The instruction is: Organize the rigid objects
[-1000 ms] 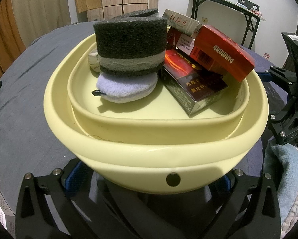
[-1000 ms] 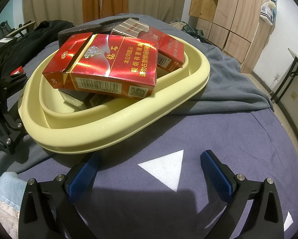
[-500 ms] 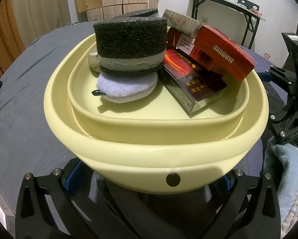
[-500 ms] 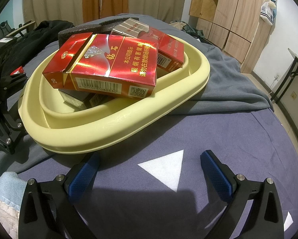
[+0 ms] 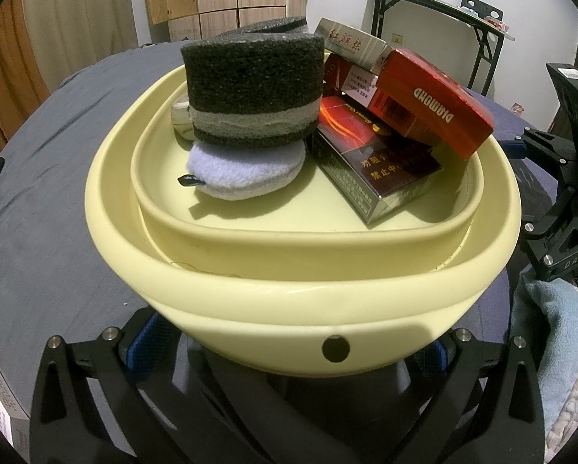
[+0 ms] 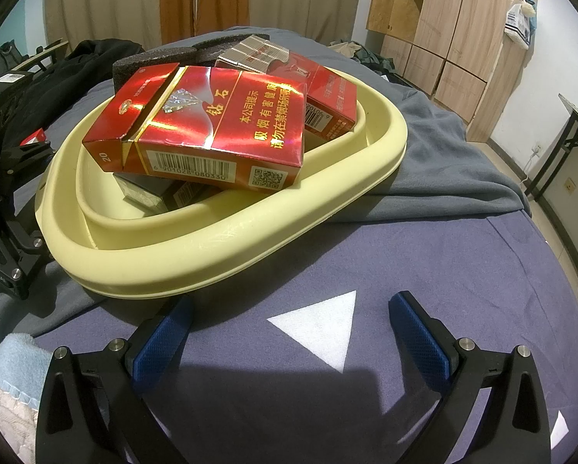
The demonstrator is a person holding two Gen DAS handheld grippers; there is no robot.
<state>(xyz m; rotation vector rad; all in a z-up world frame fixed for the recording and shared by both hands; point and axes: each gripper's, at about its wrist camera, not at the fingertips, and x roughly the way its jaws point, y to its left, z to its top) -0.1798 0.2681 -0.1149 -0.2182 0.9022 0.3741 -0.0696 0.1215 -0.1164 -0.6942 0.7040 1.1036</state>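
Nothing had shifted over the last second: both claws held still. The left claw [image 5: 289, 352] sat spread wide under the near rim of the cream basin [image 5: 250, 301], gripping nothing. The right claw [image 6: 289, 332] hung spread and empty over the bed [image 6: 424, 263]. The red pack [image 6: 207, 123] lay atop the packs in the basin, so sorting looked paused or nearly done.

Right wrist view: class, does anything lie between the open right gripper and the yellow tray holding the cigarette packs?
Nothing visible does. Between the right gripper and the yellow tray lies only bare purple bedsheet with a white triangle printed on it. The red pack sits on top of the tray's pile, uncovered.
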